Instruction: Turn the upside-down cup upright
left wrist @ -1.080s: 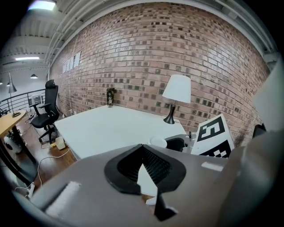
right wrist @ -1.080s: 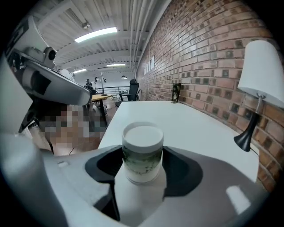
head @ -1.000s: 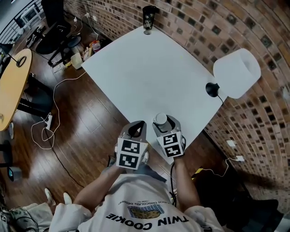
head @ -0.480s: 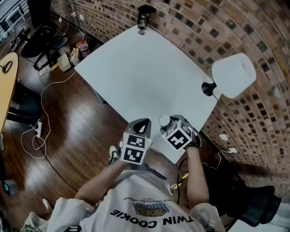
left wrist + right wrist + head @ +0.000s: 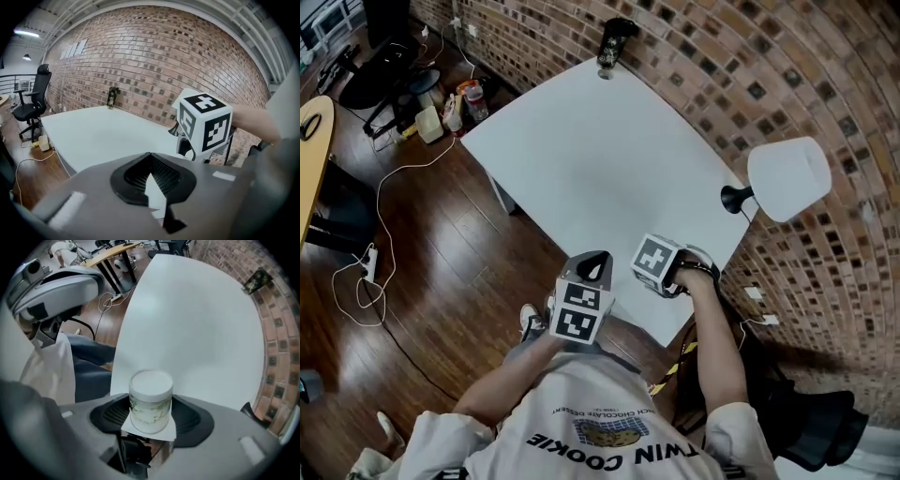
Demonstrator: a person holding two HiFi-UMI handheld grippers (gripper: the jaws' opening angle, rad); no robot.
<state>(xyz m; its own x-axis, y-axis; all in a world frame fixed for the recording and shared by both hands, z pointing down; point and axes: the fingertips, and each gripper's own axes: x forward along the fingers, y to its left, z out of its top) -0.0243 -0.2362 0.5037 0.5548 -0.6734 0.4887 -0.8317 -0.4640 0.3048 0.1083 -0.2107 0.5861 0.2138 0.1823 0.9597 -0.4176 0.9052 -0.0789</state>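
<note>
A small pale cup (image 5: 150,399) with a faint green pattern sits between the black pads of my right gripper (image 5: 152,414), which is shut on it. Its flat closed white end faces away from the gripper, above the white table (image 5: 197,319). In the head view the cup is hidden behind the right gripper's marker cube (image 5: 656,264), near the table's near corner. My left gripper (image 5: 592,264) hangs just left of it over the table edge. Its jaws (image 5: 151,161) meet at the tips with nothing between them.
A black can (image 5: 614,42) stands at the table's far corner by the brick wall. A lamp with a white shade (image 5: 787,178) and black base (image 5: 733,199) stands at the right edge. Cables, an office chair (image 5: 33,105) and clutter lie on the wooden floor to the left.
The right gripper has rolled over to the right with the cup, so the cup's pale end no longer shows in the head view. The left gripper has stayed about where it was.
</note>
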